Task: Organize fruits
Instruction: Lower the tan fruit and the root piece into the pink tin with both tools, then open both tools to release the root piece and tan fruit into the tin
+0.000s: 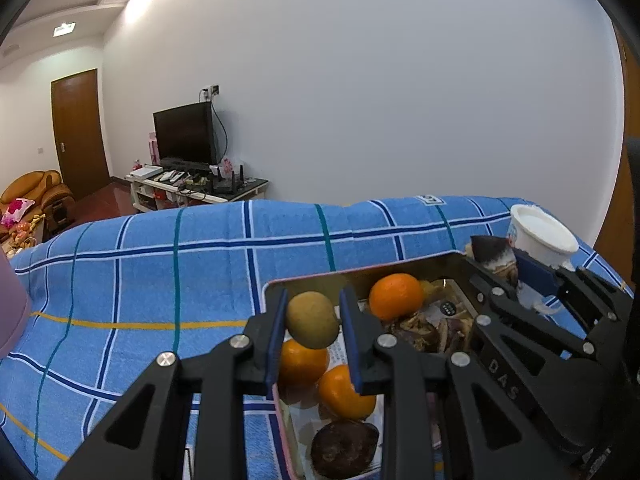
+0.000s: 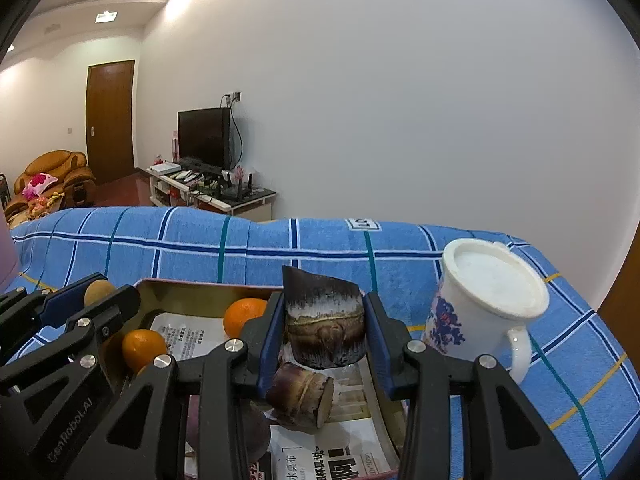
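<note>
Black linkages of the left gripper (image 1: 313, 326) fill the bottom of the left wrist view, and its 2 blue-padded jaws are closed on a small yellow-green fruit (image 1: 312, 320), held above the near-left part of a metal tray (image 1: 320, 278). Below that fruit, inside the tray, lie 2 oranges (image 1: 302, 362) close together, and a third orange (image 1: 396, 297) sits farther back by the tray's far wall. A dark, wrinkled round fruit (image 1: 344, 448) lies at the tray's near end. Printed paper lines the tray floor, with brownish scraps heaped toward its right side.

On the right, the right gripper (image 2: 325, 330) clamps its jaws on a dark brown bamboo shoot piece (image 2: 325, 320), held upright over the right half of the tray. Just beneath it a second bamboo shoot piece (image 2: 301, 396) lies on its side on the paper, cut end facing the camera.

Outward from the tray, a blue checked cloth (image 2: 200, 240) covers the table. A white mug with blue flowers (image 2: 486, 304) stands on the cloth just right of the tray, its mouth covered by a white lid. Beyond the table stand a white wall, a dark television (image 2: 204, 138) on a low white stand, a brown door (image 2: 110, 120) and an orange armchair (image 2: 52, 178).
</note>
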Motion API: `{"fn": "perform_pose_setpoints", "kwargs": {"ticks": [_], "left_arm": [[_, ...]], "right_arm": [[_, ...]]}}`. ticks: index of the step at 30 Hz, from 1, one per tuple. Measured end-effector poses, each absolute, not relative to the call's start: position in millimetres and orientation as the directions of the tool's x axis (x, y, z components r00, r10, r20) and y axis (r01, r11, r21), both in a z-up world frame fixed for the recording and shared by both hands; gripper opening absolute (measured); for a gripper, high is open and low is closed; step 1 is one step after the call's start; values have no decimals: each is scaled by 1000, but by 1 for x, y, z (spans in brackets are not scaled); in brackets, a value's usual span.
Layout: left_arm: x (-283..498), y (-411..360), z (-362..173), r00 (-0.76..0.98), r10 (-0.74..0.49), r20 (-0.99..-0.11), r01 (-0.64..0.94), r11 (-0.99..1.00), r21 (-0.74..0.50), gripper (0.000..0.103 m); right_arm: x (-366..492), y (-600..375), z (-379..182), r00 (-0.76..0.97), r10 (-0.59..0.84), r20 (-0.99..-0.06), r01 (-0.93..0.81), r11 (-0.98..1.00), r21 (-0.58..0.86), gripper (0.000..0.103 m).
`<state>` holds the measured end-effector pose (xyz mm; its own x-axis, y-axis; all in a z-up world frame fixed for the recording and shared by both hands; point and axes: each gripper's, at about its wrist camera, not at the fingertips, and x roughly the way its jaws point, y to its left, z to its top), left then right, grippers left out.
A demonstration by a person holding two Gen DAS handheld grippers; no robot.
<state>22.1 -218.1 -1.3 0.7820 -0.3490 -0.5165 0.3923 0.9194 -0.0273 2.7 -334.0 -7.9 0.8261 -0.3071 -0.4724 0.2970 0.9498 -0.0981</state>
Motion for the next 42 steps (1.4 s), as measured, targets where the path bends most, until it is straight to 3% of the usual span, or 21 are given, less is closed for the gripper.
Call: {"fn": "perform_pose_setpoints", "kwargs": {"ticks": [22, 42], "left_arm": [[26, -221, -15, 769, -312, -557, 372, 928, -7, 28], [30, -222, -18, 766, -283, -577, 344, 939, -5, 28]], "right_arm": [[25, -325, -24, 788, -273, -552, 238, 962, -136, 42], [28, -322, -27, 798, -222, -560, 206, 974, -93, 42]]}}
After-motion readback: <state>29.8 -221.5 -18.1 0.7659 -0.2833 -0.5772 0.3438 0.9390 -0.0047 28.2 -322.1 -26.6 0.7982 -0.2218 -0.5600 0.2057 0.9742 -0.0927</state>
